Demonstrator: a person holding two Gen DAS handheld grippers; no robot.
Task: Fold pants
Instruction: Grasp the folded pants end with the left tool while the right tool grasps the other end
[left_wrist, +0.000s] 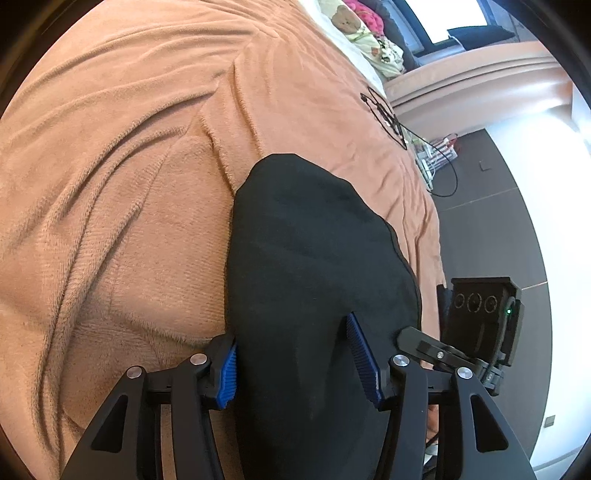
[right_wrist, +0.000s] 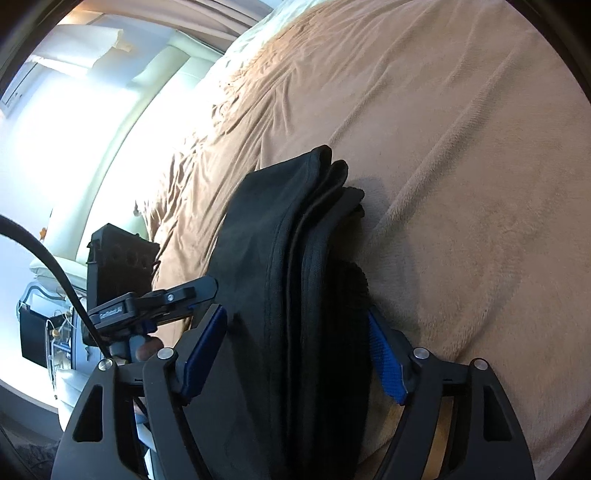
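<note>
Your left hand-held gripper (left_wrist: 295, 362) straddles the black pants (left_wrist: 314, 240), which fill the lower middle of the left wrist view and lie on the orange-brown blanket (left_wrist: 110, 166) covering the bed. Its blue pads (left_wrist: 362, 362) sit wide on either side of the cloth, so it grips the thick bundle loosely at most; whether it truly pinches, you cannot tell from here.

Your right hand-held gripper (right_wrist: 295, 354) spans the same pants (right_wrist: 303, 258) from the other side, where the stacked folded edges show as several layers in the centre of the frame. Its jaws are equally wide around the stack, pads against or just beside the cloth.

The bundle's long axis runs straight away from both grippers, toward the upper middle of each frame. Both hands are equally near, each at the near end. The folding looks well along; the coming move likely means setting the stack down flat.
</note>
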